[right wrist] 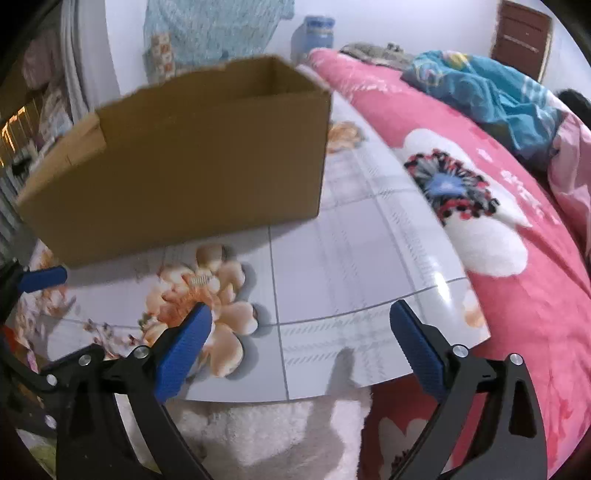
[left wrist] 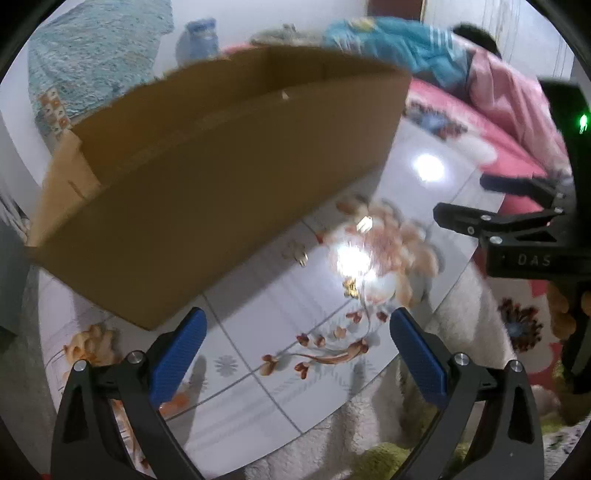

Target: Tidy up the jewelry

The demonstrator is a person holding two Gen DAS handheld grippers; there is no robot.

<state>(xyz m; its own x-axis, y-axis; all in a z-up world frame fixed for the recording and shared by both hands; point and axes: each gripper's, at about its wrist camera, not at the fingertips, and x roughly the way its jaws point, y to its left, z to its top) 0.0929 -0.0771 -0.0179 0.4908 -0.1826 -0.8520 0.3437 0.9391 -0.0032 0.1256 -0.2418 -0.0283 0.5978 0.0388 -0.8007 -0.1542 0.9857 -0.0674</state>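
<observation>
An open brown cardboard box (left wrist: 207,177) stands on the flowered table top (left wrist: 258,369); it also shows in the right wrist view (right wrist: 184,166). Small gold jewelry pieces lie on the table: one (left wrist: 350,288) near the glare, one (left wrist: 365,223) farther back, one (left wrist: 303,258) by the box. A small silver piece (right wrist: 201,279) lies on the flower print in the right wrist view. My left gripper (left wrist: 297,354) is open and empty above the table's near part. My right gripper (right wrist: 299,350) is open and empty; it appears in the left wrist view (left wrist: 472,201) at the right.
A pink flowered blanket (right wrist: 480,206) covers the bed right of the table, with blue and pink cloth (right wrist: 487,92) on it. A white fluffy rug (right wrist: 266,435) lies below the table's front edge. A blue jar (right wrist: 314,33) stands behind the box.
</observation>
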